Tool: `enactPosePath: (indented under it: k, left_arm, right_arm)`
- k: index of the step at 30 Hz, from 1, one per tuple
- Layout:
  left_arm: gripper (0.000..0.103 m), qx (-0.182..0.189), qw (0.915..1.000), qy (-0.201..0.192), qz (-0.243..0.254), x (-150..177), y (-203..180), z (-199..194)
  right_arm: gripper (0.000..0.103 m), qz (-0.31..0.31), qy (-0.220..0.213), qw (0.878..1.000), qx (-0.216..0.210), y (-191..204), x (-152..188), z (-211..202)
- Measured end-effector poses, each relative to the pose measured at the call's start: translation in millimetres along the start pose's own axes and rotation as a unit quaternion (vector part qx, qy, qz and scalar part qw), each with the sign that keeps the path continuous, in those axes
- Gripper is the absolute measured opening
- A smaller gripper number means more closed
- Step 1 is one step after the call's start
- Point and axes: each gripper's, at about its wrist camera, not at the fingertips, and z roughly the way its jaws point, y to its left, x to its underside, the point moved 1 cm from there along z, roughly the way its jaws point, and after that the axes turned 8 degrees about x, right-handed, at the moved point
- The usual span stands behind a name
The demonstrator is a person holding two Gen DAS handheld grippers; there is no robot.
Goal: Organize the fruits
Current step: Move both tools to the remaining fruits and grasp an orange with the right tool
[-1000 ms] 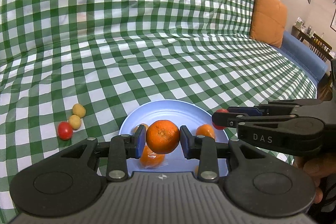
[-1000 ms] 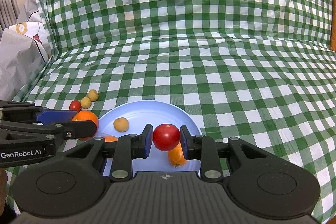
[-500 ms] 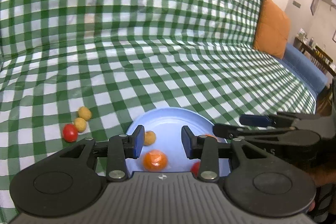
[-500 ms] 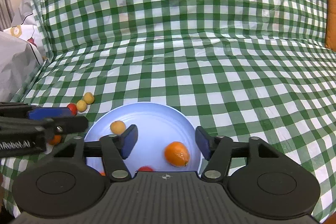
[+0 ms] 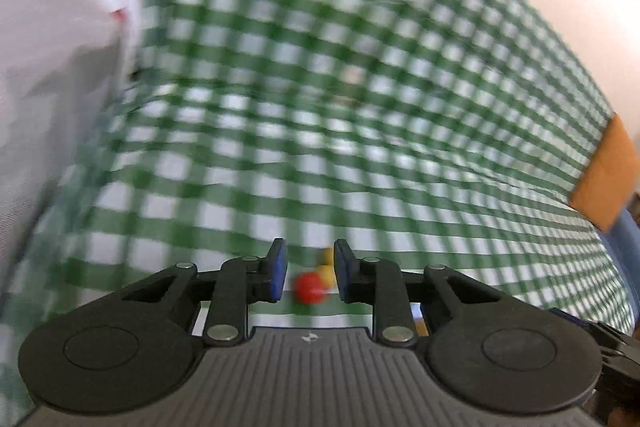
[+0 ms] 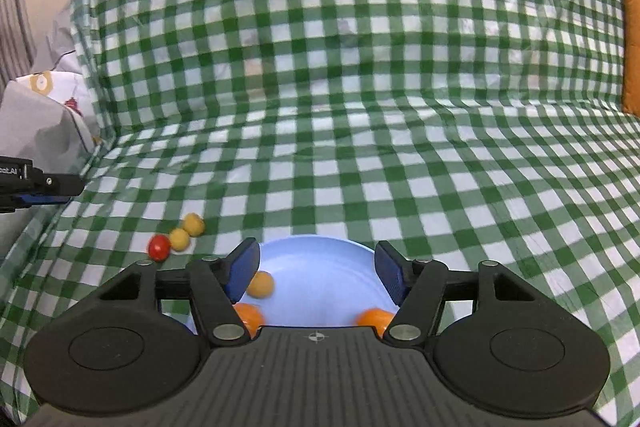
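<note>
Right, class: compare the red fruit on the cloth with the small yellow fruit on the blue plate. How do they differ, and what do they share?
Colour: the red fruit is glossy red; the yellow fruit on the plate is dull yellow-orange.
Place: the red fruit lies on the checked cloth, left of the blue plate; the yellow one lies inside it.
Neighbours: the red fruit sits against another yellow fruit; the plate's yellow fruit lies apart from the oranges.
Both are small and round.

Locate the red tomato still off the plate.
In the right wrist view the red tomato lies on the checked cloth, left of the blue plate, touching the nearer of two small yellow fruits.
</note>
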Motion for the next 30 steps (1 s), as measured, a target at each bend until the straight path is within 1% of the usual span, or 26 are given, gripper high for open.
enactPosePath:
  k: [1, 2, 3, 4, 5, 6, 10, 12, 14, 15, 16, 18, 20, 21, 22, 23, 25, 26, 28, 30]
  left_arm:
    - [0.025, -0.007, 0.9999, 0.004, -0.008, -1, 7, -1]
    - [0.023, -0.012, 0.9997, 0.010, -0.016, -2, 15, -1]
    - [0.023, -0.015, 0.9995, 0.014, -0.022, -2, 21, -2]
    - [0.023, -0.019, 0.9993, 0.019, -0.026, -1, 27, -2]
    - [0.023, -0.022, 0.9991, 0.024, -0.027, -1, 30, -2]
    - [0.023, -0.025, 0.9990, 0.027, -0.027, -1, 34, -3]
    - [0.023, -0.031, 0.9984, 0.038, -0.027, 0, 39, -2]
    - [0.023, -0.032, 0.9980, 0.046, -0.029, 1, 41, 2]
    - [0.023, -0.035, 0.9974, 0.055, -0.028, 1, 39, 10]
    - [0.023, -0.037, 0.9971, 0.061, -0.028, 2, 39, 12]
    - [0.023, -0.038, 0.9967, 0.066, -0.029, 2, 39, 14]
    - [0.023, -0.039, 0.9962, 0.072, -0.028, 3, 40, 17]
    - [0.023, -0.041, 0.9958, 0.078, -0.026, 3, 41, 19]
    - [0.023, -0.041, 0.9956, 0.079, -0.028, 3, 42, 20]
    - [0.023, -0.040, 0.9955, 0.080, -0.030, 2, 43, 20]
    - [0.023, -0.040, 0.9954, 0.082, -0.030, 2, 44, 21]
    - [0.023, -0.044, 0.9949, 0.086, -0.031, 1, 45, 23]
    - [0.023, -0.044, 0.9947, 0.087, -0.031, 1, 46, 24]
    - [0.024, -0.044, 0.9945, 0.089, -0.033, 0, 47, 26]
    - [0.024, -0.044, 0.9941, 0.093, -0.034, 1, 48, 28]
  right_arm:
    - [0.057, -0.003, -0.004, 1.000, -0.006, 4, -1, 0]
    - [0.053, -0.006, -0.008, 1.000, -0.014, 7, -2, 0]
    - [0.045, -0.009, -0.010, 1.000, -0.021, 11, -2, 1]
    - [0.039, -0.012, -0.009, 0.999, -0.030, 15, -2, 2]
    - [0.036, -0.014, -0.005, 0.999, -0.037, 19, -2, 4]
    - [0.034, -0.015, -0.002, 0.999, -0.048, 23, -2, 6]
    - [0.034, -0.031, 0.004, 0.996, -0.079, 47, -2, 13]
    - [0.034, -0.037, 0.005, 0.994, -0.102, 59, 0, 16]
    - [0.035, -0.048, 0.020, 0.992, -0.114, 74, 5, 24]
    - [0.036, -0.050, 0.024, 0.991, -0.121, 82, 8, 28]
    - [0.041, -0.053, 0.025, 0.990, -0.129, 90, 11, 29]
    - [0.046, -0.064, 0.037, 0.989, -0.130, 105, 16, 37]
    - [0.055, -0.062, 0.037, 0.988, -0.140, 117, 15, 40]
    - [0.065, -0.061, 0.032, 0.987, -0.147, 121, 17, 39]
    - [0.071, -0.063, 0.029, 0.986, -0.150, 125, 19, 41]
    - [0.071, -0.067, 0.033, 0.986, -0.152, 130, 23, 45]
    - [0.071, -0.076, 0.061, 0.984, -0.148, 140, 29, 57]
    - [0.071, -0.077, 0.065, 0.984, -0.150, 142, 30, 60]
    - [0.071, -0.085, 0.060, 0.982, -0.158, 150, 30, 62]
    - [0.070, -0.099, 0.068, 0.981, -0.155, 158, 32, 68]
